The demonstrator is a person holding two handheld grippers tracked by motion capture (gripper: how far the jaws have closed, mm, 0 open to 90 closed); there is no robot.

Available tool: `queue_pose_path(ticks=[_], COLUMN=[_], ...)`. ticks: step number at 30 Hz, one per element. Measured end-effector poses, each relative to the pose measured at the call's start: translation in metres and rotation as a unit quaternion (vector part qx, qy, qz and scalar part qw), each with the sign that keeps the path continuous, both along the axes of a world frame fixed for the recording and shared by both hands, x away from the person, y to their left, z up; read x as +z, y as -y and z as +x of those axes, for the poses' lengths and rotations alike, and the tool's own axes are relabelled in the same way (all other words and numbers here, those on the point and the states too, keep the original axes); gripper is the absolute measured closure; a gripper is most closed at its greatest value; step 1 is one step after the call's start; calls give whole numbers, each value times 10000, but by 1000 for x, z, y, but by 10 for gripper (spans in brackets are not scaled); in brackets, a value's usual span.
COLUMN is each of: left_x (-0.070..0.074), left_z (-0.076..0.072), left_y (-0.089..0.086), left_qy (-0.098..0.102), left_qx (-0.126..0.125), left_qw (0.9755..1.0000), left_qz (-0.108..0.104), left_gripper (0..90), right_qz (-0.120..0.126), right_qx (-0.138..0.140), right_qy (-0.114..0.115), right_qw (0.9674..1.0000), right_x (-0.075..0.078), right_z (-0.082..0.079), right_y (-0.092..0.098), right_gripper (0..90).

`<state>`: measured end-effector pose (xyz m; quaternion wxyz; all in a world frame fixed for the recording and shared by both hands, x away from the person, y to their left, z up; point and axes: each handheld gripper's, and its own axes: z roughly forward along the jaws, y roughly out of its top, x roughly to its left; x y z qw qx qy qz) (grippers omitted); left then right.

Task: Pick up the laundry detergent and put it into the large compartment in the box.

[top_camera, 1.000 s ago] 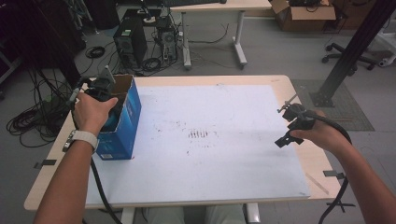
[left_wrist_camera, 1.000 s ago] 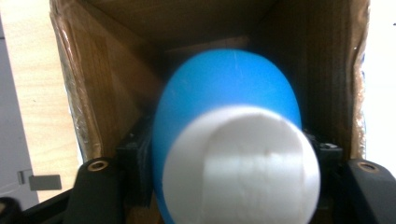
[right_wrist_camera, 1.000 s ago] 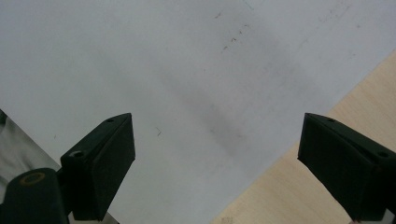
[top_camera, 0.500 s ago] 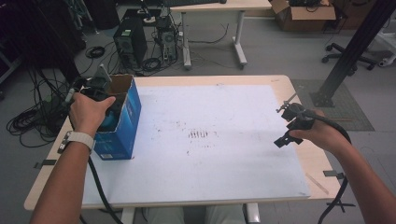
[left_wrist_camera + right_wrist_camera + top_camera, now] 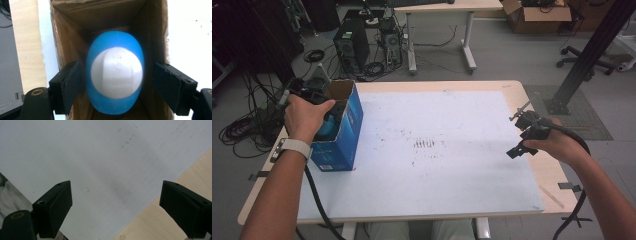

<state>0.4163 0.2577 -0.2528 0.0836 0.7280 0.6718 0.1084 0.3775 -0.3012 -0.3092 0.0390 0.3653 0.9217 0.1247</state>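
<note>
A blue box [image 5: 343, 131] with its brown cardboard top flaps open stands at the table's left edge. My left hand [image 5: 305, 116] holds the left gripper [image 5: 116, 82] pointing down into it. In the left gripper view, a blue egg-shaped object with a white face [image 5: 115, 75] lies inside the box [image 5: 67, 37] between the jaws. The jaws have just been opening, and the pads stand apart from the object on both sides. My right gripper [image 5: 513, 135] hovers near the table's right edge, open and empty [image 5: 115, 207] over the white surface.
A white sheet [image 5: 437, 150] covers most of the wooden table [image 5: 532, 100]. Beyond the far edge are computer towers [image 5: 347, 45], cables and another desk. A black metal post [image 5: 587, 55] stands at the right.
The left hand has barely shifted over the box's open top. The right hand and its gripper have stayed where they were.
</note>
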Motion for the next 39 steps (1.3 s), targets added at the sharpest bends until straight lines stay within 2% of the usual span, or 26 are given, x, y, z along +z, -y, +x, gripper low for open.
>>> queue_pose_path(ticks=[14, 24, 27, 34, 37, 38, 39], left_x=[32, 57, 62, 69, 71, 72, 72], left_z=[-10, -22, -26, -35, -39, -41, -41], left_y=[11, 29, 35, 54, 63, 70, 70], left_qy=[187, 392, 435, 462, 457, 486, 486], left_qx=[-205, -609, -761, -1193, -1415, -1609, -1609], left_qw=[9996, 9973, 9961, 9918, 9889, 9858, 9858], left_qz=[60, 74, 22, 47, 22, 0, 0], left_gripper=[237, 239, 239, 238, 238, 238, 236], right_qz=[-6, 1, -1, -6, -11, -15, -15], right_qx=[-24, 5, -1, 2, 9, 21, 21], right_qy=[48, 113, 129, 143, 139, 146, 146], right_qw=[10000, 9999, 9999, 9999, 9999, 9999, 9999], right_x=[5, 12, 13, 15, 15, 15, 15], right_z=[-3, -6, -7, -9, -9, -9, -9], right_y=[1, -1, -1, -3, -4, -4, -4], right_gripper=[113, 113, 113, 113, 113, 113, 113])
